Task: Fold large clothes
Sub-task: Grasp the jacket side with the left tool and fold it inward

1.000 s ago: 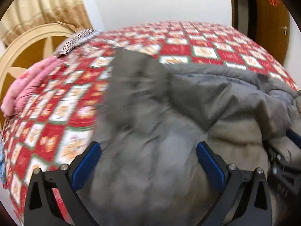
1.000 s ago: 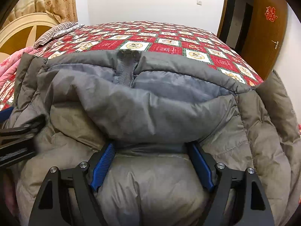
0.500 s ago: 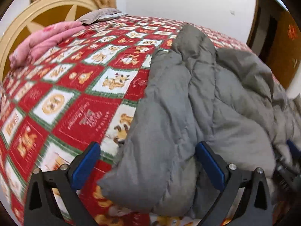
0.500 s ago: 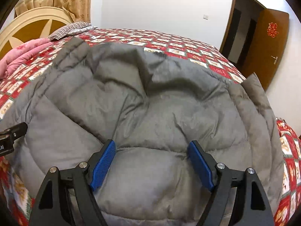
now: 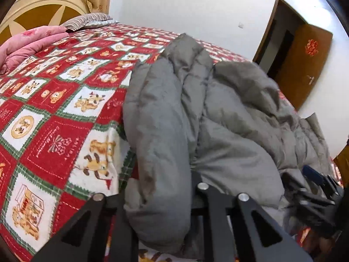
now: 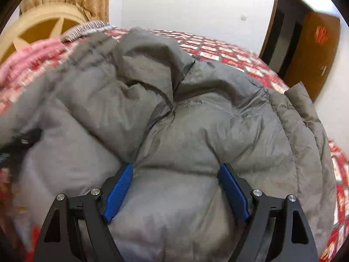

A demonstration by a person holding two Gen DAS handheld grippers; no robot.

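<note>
A large grey puffer jacket point(image 5: 229, 118) lies crumpled on a bed with a red patterned cover point(image 5: 54, 113). My left gripper point(image 5: 157, 198) is shut on a thick fold at the jacket's left edge point(image 5: 161, 174); the padding hides its blue pads. In the right wrist view the jacket point(image 6: 196, 120) fills the frame. My right gripper point(image 6: 176, 187) is open, its blue pads point(image 6: 118, 187) pressed on a puffy section with fabric bulging between them. The right gripper also shows in the left wrist view point(image 5: 316, 187) at the jacket's right side.
A pink quilt point(image 5: 28, 43) and a striped pillow point(image 5: 87, 20) lie at the head of the bed by the cream headboard point(image 5: 43, 6). A brown door point(image 5: 305, 65) stands open at the far right. White wall lies behind.
My left gripper has closed on the jacket's left edge; it was open half a second ago. The right view has shifted and blurred leftward, and the jacket has bunched more.
</note>
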